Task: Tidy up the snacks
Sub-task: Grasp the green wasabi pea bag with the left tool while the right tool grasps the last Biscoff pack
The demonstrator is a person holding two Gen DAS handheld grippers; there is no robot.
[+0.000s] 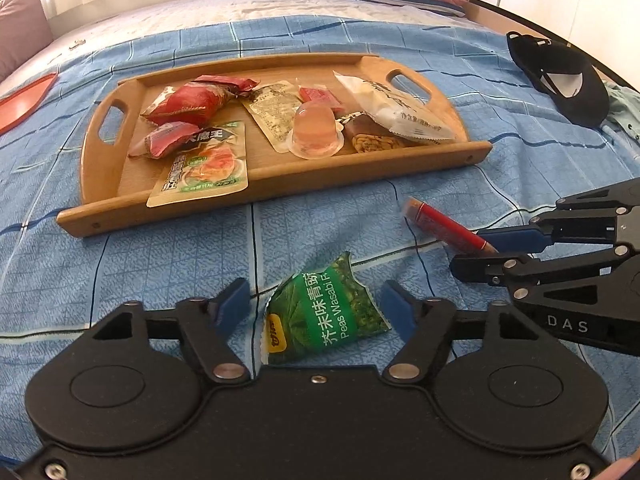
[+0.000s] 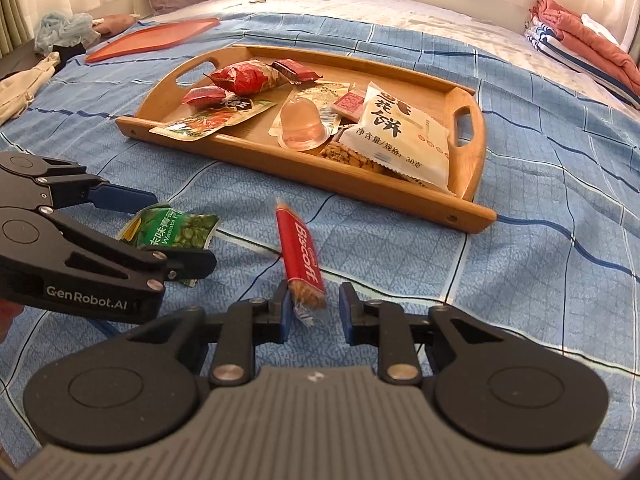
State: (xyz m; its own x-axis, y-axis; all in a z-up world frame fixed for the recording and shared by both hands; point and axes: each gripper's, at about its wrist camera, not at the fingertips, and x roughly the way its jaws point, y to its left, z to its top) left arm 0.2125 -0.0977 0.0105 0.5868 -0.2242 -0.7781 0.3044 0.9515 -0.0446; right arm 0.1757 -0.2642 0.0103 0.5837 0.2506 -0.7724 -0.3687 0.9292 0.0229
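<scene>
1. The left gripper (image 1: 316, 306) hangs low over the blue checked bedspread (image 1: 520, 152), its blue-padded fingers spread wide and holding nothing.
2. Between those fingers lies a green foil packet of wasabi peas (image 1: 324, 312), flat on the bedspread, with a gap on each side so neither pad touches it.
3. The right gripper (image 2: 314, 308) is also released, its jaws parted around the near end of a red Biscoff biscuit wrapper (image 2: 300, 256). The left pad sits just beside the wrapper's clear crimped end; whether it touches cannot be told. The right pad is clear of it.
4. The biscuit wrapper lies on the bedspread, just to the right of the pea packet and near the front rail of the wooden tray.
5. The oval wooden tray with cut-out handles (image 1: 276, 178) sits beyond both packets and holds a clear pink jelly cup (image 1: 315, 132), a white pastry packet (image 2: 400, 132), red wrapped sweets (image 1: 192, 102) and a green-and-orange sachet (image 1: 204, 164).
6. A black cap (image 1: 560, 80) lies to the right on the bedspread.
</scene>
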